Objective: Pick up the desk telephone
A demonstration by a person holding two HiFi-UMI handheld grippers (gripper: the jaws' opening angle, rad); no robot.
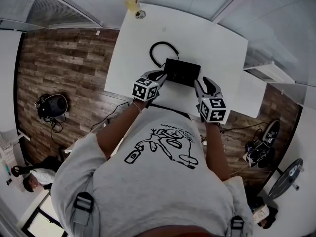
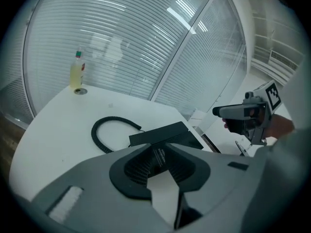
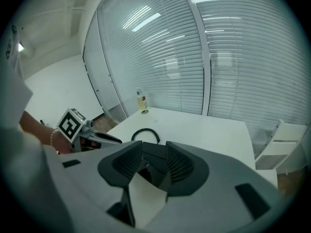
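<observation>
White table (image 1: 217, 38) beneath all. Black desk telephone (image 1: 181, 72) at its near edge. Left gripper (image 1: 159, 76) and right gripper (image 1: 205, 84) flanking it, jaws parted, grasping nothing. Coiled cord (image 1: 151, 52) looping far-left. Yellow bottle (image 1: 131, 1) far-left, well apart.

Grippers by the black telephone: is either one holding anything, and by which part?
Nothing is held yet. The left gripper and right gripper flank the near end of the telephone with jaws apart, neither clamped on it.

Near edge of desk telephone (image 2: 160, 132) hidden behind left tool (image 2: 158, 152); bottle (image 1: 131, 1) label unreadable.
</observation>
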